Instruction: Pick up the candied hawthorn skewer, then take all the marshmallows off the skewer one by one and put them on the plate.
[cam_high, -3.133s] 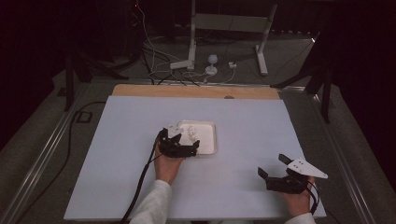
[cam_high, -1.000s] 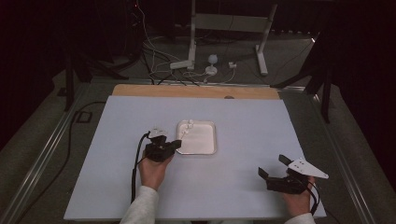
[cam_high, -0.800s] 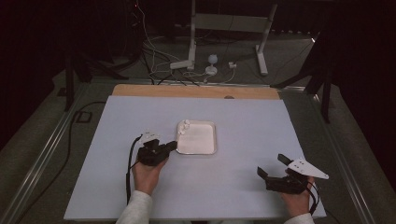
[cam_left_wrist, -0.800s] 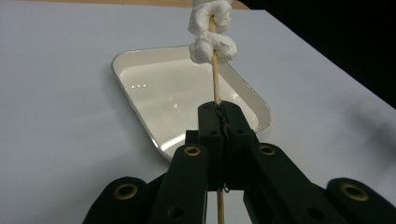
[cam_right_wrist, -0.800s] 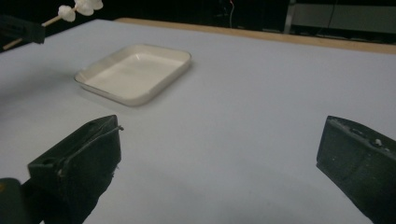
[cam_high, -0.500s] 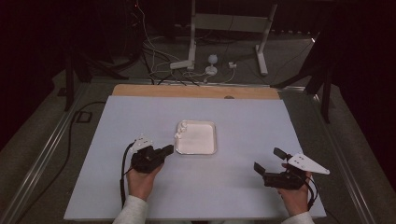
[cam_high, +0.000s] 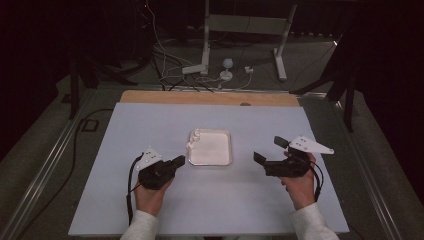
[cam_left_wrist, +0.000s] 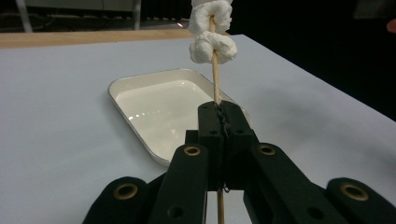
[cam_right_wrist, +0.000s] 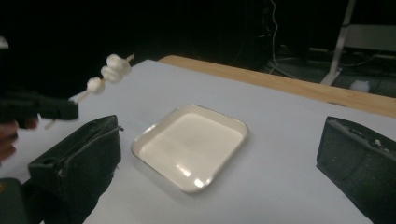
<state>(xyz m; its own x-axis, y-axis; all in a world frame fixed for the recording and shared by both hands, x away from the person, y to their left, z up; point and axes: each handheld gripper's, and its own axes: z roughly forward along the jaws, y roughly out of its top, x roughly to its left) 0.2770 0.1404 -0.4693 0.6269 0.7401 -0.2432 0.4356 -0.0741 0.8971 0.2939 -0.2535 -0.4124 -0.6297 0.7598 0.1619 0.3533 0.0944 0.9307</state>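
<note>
- Two grippers hovered over the table (cam_high: 125, 210).
- The left gripper (cam_left_wrist: 219, 114) was clenched on a wooden skewer (cam_left_wrist: 215, 79) carrying white marshmallows (cam_left_wrist: 209, 28), near the tray's (cam_high: 227, 156) left edge.
- The right gripper (cam_high: 270, 151) stood released, empty, toward the table's right edge.
- The tray sat mid-table.

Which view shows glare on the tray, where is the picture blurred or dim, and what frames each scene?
Left gripper view: sharp; glare streaks on the white tray; the left hand-held gripper pinches the skewer. Right gripper view: bright spots near the tray's front rim; marshmallows soft and smeared; black background. High view: the table evenly lit, surroundings dark, the right hand-held gripper open.
</note>
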